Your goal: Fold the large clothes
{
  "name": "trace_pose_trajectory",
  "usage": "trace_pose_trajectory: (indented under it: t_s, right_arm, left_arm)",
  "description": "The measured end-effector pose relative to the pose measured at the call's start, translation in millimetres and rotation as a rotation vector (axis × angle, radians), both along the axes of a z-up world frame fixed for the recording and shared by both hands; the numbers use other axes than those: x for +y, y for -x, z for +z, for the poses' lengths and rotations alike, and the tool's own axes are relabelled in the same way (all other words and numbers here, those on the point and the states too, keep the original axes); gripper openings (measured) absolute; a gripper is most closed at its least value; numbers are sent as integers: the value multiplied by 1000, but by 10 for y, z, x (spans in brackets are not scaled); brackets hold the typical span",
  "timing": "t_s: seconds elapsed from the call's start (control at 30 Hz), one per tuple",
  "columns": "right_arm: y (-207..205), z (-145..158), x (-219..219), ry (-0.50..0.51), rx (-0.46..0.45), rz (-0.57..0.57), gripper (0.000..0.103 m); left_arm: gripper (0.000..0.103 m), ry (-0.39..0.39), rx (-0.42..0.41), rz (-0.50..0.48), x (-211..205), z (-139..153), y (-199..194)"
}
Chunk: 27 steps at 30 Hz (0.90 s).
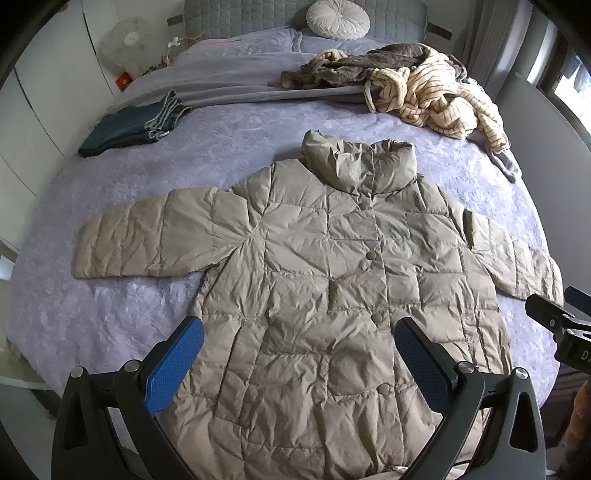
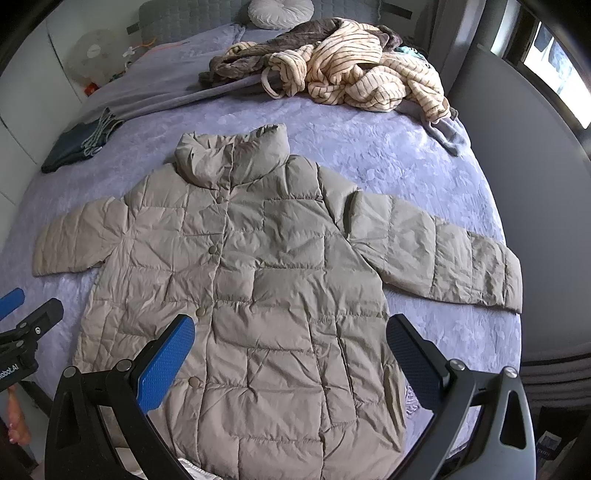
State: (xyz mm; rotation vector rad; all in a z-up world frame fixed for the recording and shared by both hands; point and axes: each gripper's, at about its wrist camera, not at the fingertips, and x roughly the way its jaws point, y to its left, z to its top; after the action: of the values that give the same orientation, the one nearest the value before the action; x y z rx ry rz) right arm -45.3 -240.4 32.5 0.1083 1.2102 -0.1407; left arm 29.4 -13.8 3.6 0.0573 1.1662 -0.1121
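A beige quilted coat (image 1: 332, 280) lies face up and spread flat on the lilac bed (image 1: 110, 314), buttoned down the front, collar toward the headboard and hem toward the cameras, both sleeves stretched out to the sides. The left claw (image 1: 299, 354) hangs above the lower part of the coat with its jaws wide apart and nothing between them; its blue left pad (image 1: 173, 365) sits over the coat's left edge near the hem, and the other pad over the button line's right side, so the coat's lower front fills the gap. Whether the pads touch the fabric cannot be told. The right claw (image 2: 291, 354) is likewise spread wide and empty, poised over the coat's lower right half (image 2: 277, 295): one pad is just right of the buttons, the other over the coat's right side edge where the bed cover shows. Each claw appears at the edge of the other's view, side by side near the hem. Farther up the bed, well apart from the coat, lie folded jeans (image 1: 129, 125) on the left and a heap of striped and brown clothes (image 1: 424, 88) on the right, with a round white cushion (image 1: 338, 18) against the headboard.
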Motion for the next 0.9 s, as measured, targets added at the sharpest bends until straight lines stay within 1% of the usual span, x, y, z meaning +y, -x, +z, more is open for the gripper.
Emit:
trace_pose_trajectory:
  t_s: [0.13, 0.3, 0.47, 0.6, 0.73, 0.83, 0.9]
  right_arm:
    - [25, 7, -11, -7, 10, -8, 103]
    - [43, -11, 68, -7, 40, -31, 103]
    - [13, -112, 167, -37, 70, -40, 103]
    - [-46, -262, 333, -73, 89, -40, 103]
    - [-152, -474, 637, -99, 122, 6, 103]
    - [-232, -680, 910, -109, 154, 52, 103]
    - [-286, -823, 1079, -131, 175, 73, 103]
  left_arm:
    - [103, 23, 6, 25, 130, -30, 15]
    - [103, 53, 30, 82, 403, -187, -36]
    - [103, 45, 70, 131, 728, -489, -85]
    - [103, 66, 99, 187, 1101, -757, -127]
    - [103, 100, 114, 259, 1523, -1024, -188]
    - [103, 152, 115, 322, 1870, -1220, -283]
    - [103, 205, 113, 367, 2099, -1350, -368]
